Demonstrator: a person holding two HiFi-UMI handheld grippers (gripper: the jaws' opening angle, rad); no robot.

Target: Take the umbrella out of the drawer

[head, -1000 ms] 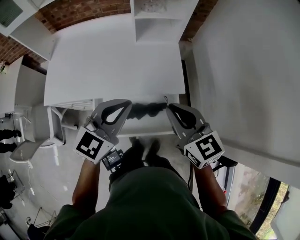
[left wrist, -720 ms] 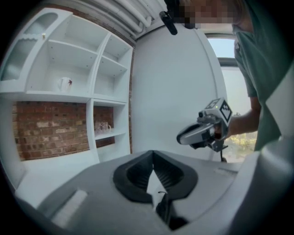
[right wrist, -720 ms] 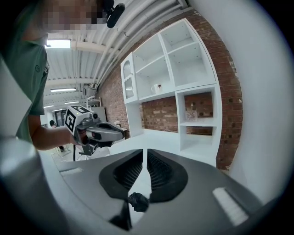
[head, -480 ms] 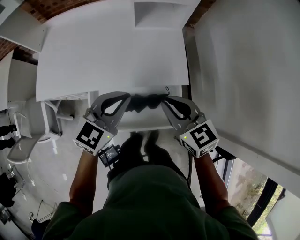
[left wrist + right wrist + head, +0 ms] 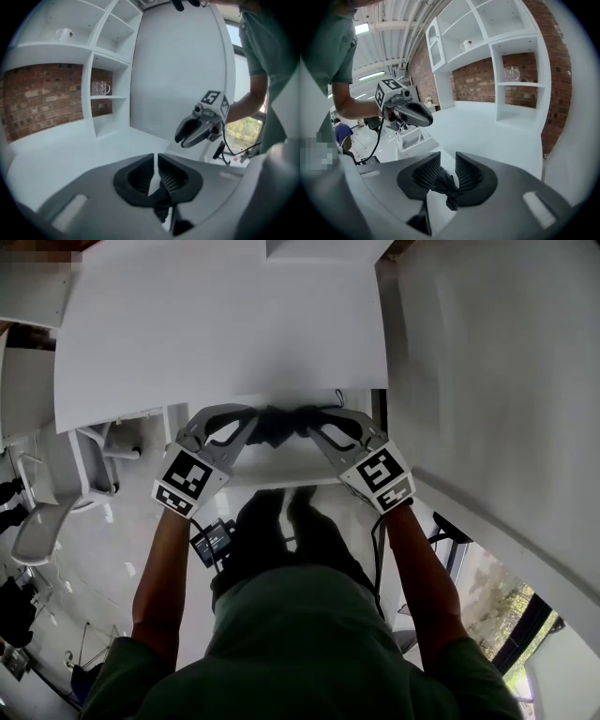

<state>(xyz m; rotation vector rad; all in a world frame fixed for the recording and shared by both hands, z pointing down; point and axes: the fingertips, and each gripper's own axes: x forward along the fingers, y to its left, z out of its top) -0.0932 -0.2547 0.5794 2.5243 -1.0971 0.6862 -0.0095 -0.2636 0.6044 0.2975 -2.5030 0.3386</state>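
Umbrella (image 5: 281, 424) at your twelve o'clock, seemingly out of the drawer (image 5: 281, 469); left gripper (image 5: 253, 412) pinches it, right gripper (image 5: 310, 414) is opening around it. Just set it down.

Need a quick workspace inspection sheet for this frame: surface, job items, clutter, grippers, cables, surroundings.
Surface: white desk, bare.
Job's things: black umbrella, folded, held over the desk's near edge between both grippers.
Clutter: nothing seen on the desk; glass mug on a shelf.
Grippers: left gripper shut on the umbrella; right gripper opening, umbrella fabric between its jaws.
Cables: black cable hangs from the right gripper.
Surroundings: white shelving, brick wall, chair.
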